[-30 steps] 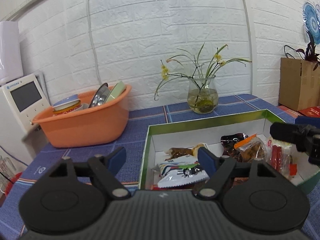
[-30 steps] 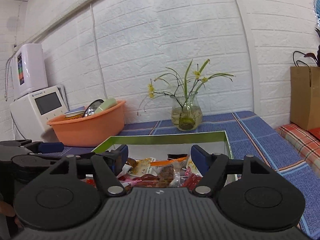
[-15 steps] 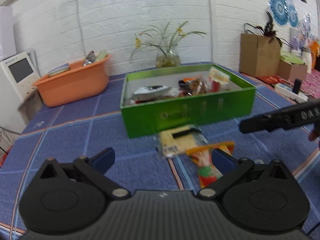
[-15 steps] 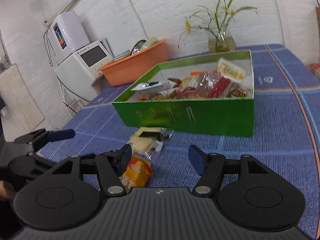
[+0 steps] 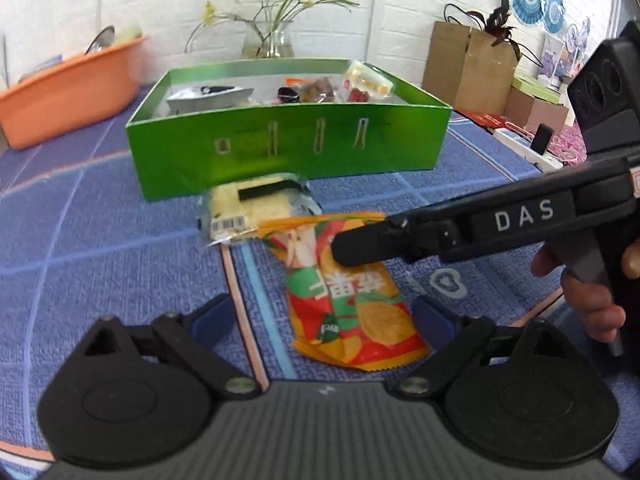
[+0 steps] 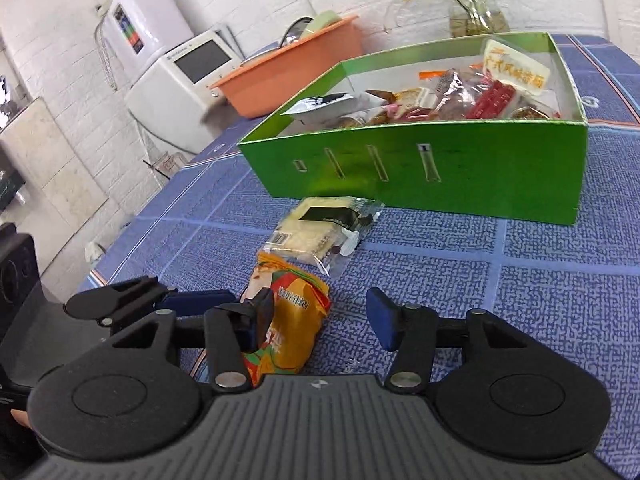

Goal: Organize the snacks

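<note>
Both grippers stand over the same orange-and-green chip packet (image 5: 352,300), and neither has closed on it. Left gripper (image 5: 320,320) hovers with its jaws spread wide, the packet lying between them on the blue tablecloth (image 5: 100,240) with clear cloth on either side; its jaws have just been closing a little after opening further. Right gripper (image 6: 318,320) is also unclenched, its jaws having just been narrowing; its left pad sits just over the packet's edge while the other stands apart over bare cloth, so nothing is pinched.

In the left wrist view the packet's long axis runs roughly away from the camera toward the green box (image 5: 288,148), slightly slanted, so the left jaws straddle its narrow width, which looks like the better line for a grasp. From the right gripper the packet lies off to the left of centre, and that tool would likely need to shift sideways first.

Beyond the packet, overlapping its far end, a clear-wrapped pale cracker pack (image 5: 256,208) lies against the foot of the box's near wall. That box already holds several wrapped snacks, so these two seem to be what is left outside.
</note>
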Action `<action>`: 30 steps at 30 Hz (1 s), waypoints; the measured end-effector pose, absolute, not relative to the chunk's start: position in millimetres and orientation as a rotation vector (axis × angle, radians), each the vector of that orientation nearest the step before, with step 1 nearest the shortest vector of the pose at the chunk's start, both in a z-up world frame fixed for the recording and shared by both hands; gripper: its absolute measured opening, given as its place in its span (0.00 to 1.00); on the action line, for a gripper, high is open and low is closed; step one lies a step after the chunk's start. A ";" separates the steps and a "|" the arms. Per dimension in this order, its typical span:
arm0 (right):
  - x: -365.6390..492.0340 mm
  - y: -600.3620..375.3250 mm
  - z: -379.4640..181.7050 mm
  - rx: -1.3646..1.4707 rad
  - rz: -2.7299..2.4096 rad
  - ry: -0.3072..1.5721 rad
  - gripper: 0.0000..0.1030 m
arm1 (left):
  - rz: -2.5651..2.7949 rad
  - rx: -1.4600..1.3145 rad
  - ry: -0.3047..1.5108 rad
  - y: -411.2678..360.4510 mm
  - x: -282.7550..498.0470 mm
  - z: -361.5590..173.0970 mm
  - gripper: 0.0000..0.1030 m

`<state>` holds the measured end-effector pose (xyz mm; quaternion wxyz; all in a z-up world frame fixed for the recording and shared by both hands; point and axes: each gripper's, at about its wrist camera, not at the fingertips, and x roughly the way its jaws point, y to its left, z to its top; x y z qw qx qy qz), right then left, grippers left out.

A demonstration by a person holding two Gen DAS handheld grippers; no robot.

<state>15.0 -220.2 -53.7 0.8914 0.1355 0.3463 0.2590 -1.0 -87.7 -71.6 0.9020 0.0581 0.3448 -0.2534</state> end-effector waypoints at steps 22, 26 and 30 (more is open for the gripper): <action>-1.1 -185.4 -25.2 0.257 0.634 0.639 0.22 | -0.498 0.133 0.618 -64.7 -15.2 -42.8 0.56; 4.3 -181.6 -18.8 0.269 0.642 0.618 0.22 | -0.486 0.148 0.599 -60.4 -11.6 -32.8 0.56; 9.4 -183.3 -10.8 0.299 0.641 0.590 0.22 | -0.479 0.170 0.563 -61.3 -6.7 -22.7 0.56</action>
